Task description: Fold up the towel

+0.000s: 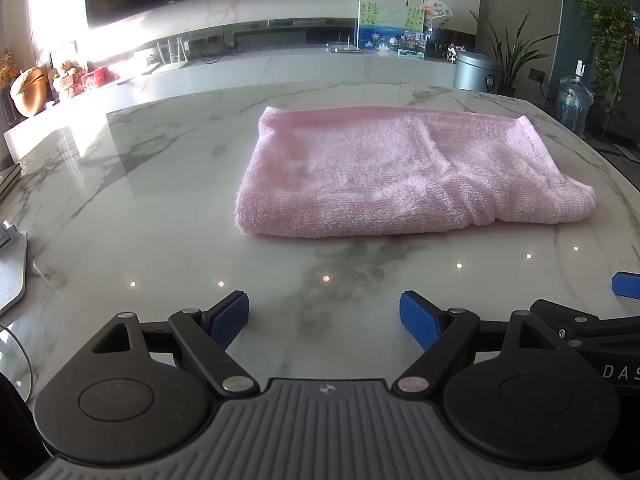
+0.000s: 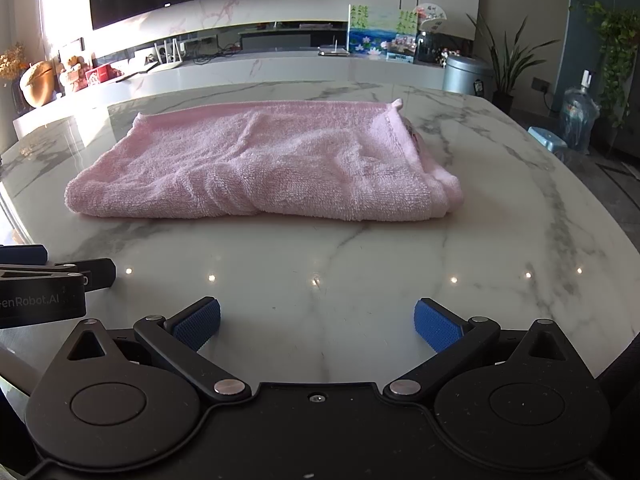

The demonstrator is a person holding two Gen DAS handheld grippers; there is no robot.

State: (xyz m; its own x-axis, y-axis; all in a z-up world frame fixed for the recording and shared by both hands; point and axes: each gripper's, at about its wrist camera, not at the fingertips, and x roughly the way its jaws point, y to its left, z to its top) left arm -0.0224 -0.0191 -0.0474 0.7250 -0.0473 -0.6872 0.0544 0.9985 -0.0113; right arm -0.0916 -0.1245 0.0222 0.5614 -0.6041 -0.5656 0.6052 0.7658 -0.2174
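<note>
Pink towel [image 1: 412, 172] lies folded on the marble surface [image 1: 160, 248]; my left hand-held gripper [image 1: 324, 320] and right hand-held gripper [image 2: 317, 325] both hover spread wide, grasping nothing, short of it.

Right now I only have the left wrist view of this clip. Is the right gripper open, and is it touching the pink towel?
Observer: The right gripper is open with its jaws wide apart, and bare marble table lies between it and the pink towel.
Operator: What's past the towel's right end?
Observer: A small light blue stool stands beyond the table edge, ahead of the water bottle.
Operator: Is the left gripper visible there?
Observer: Only part of it shows at the left edge, marked "enRobot.AI".
</note>
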